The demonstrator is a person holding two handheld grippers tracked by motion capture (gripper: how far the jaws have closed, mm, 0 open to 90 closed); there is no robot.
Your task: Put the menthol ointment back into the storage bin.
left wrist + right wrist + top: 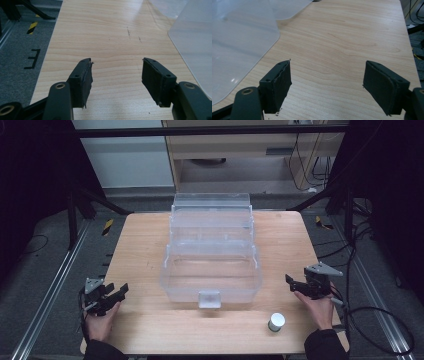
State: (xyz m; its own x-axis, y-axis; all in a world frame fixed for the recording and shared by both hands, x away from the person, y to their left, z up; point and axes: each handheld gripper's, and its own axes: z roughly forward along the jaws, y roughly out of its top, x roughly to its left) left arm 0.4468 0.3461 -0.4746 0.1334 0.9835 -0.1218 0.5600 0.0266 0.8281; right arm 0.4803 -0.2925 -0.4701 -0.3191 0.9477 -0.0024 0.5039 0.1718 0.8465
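The clear tiered storage box (211,255) stood open at the middle of the desk (140,240). A small white jar (276,321) sat just in front of the box's right corner, untouched. The left gripper (116,293) rested left of the box and the right gripper (295,283) right of it, both with jaws wide and empty. By the look of it nothing had been picked up yet; grasping and stowing the jar seemed still to come.

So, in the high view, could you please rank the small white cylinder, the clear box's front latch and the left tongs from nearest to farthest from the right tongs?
1. Small white cylinder: near the table's front edge, just left of the right tongs.
2. Front latch: middle of the clear box's front wall.
3. Left tongs: at the table's opposite side.
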